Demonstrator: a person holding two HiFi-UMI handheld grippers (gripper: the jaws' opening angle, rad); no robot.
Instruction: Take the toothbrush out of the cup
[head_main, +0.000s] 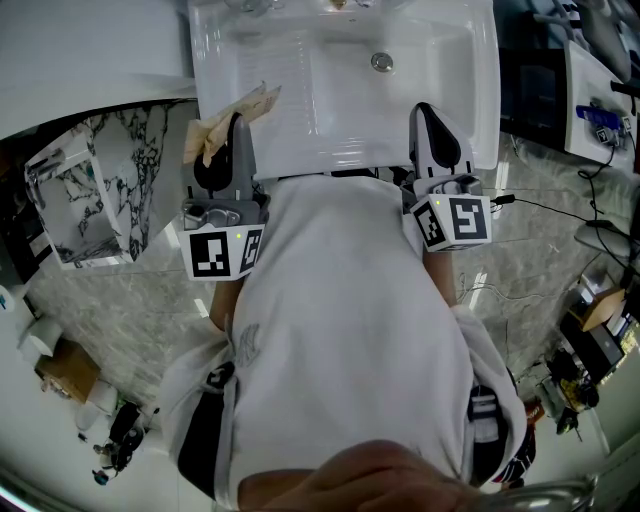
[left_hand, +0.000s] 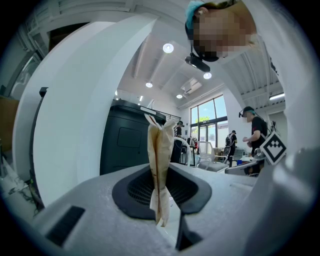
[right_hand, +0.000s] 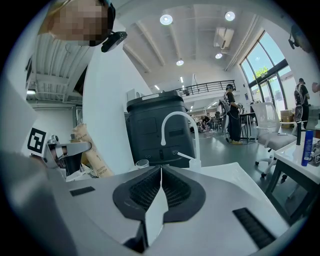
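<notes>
My left gripper (head_main: 237, 128) is shut on a tan paper toothbrush packet (head_main: 226, 118) and holds it over the left rim of the white sink (head_main: 340, 110). In the left gripper view the packet (left_hand: 160, 165) stands upright, pinched between the dark pads of that gripper (left_hand: 161, 186). The right gripper view shows the same packet (right_hand: 92, 157) in the left gripper (right_hand: 67, 150). My right gripper (head_main: 428, 115) hovers over the sink's right part, level with the left one. Its jaws (right_hand: 160, 172) are shut with nothing between them. A clear cup rim (right_hand: 142, 163) shows beside the faucet.
A white curved faucet (right_hand: 177, 131) rises at the sink's far side, and the drain (head_main: 381, 62) lies in the basin. A dark cabinet (right_hand: 152, 132) stands behind it. A marble-patterned panel (head_main: 105, 185) is at the left. Cables (head_main: 545, 210) run over the floor at the right.
</notes>
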